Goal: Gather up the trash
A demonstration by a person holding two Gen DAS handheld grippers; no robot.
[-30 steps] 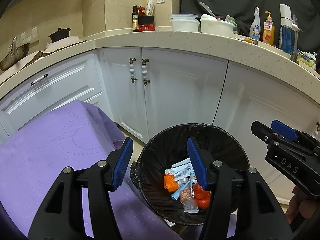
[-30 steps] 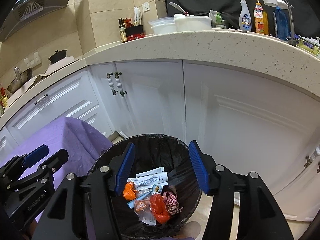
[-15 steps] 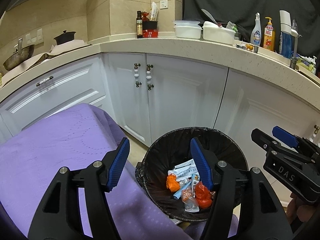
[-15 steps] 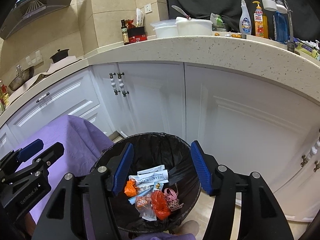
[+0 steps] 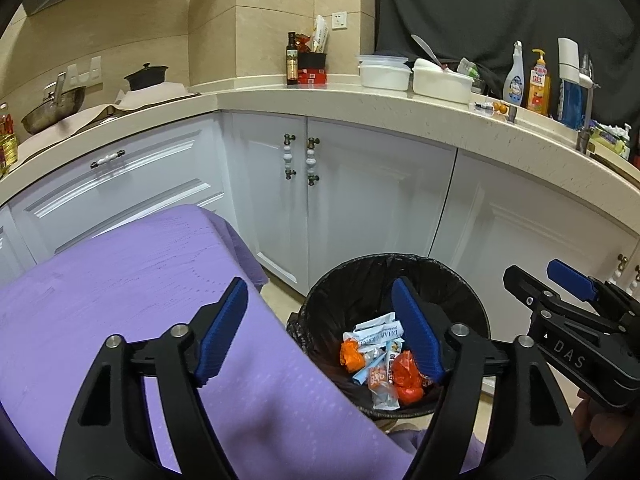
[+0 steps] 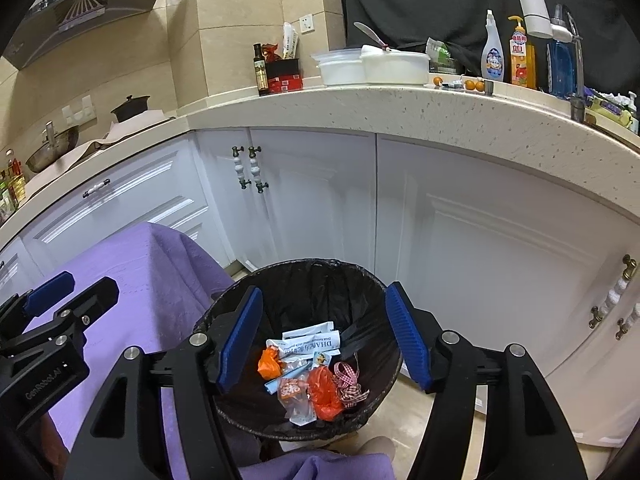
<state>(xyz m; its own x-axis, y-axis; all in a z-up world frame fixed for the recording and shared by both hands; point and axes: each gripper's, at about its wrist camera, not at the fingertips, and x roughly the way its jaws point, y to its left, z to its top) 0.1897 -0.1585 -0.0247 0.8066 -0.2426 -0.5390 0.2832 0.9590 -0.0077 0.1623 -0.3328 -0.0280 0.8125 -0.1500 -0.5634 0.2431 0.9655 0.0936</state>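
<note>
A round bin lined with a black bag point(image 5: 452, 280) point(image 6: 304, 280) stands on the floor by the white cabinets. Inside lie wrappers point(image 5: 378, 334) point(image 6: 310, 342), orange crumpled trash point(image 5: 404, 376) point(image 6: 324, 394) and a checked ribbon point(image 6: 350, 384). My left gripper point(image 5: 322, 330) hangs over the table edge and the bin's left rim, its jaws opening with nothing between them. My right gripper point(image 6: 324, 328) hovers above the bin, jaws opening too and holding nothing. Each gripper shows at the edge of the other's view: the right gripper point(image 5: 560, 284) and the left gripper point(image 6: 72, 292).
A table under a purple cloth point(image 5: 100, 280) point(image 6: 132, 272) stands left of the bin. White cabinet doors point(image 5: 360, 200) run behind it under a speckled counter point(image 6: 440, 108) crowded with bottles, white tubs and a pot. Beige floor point(image 6: 416, 420) lies to the bin's right.
Both grippers have drawn back and up from the bin, so it sits lower and smaller in both views. Both sets of jaws stand wider apart than before.
</note>
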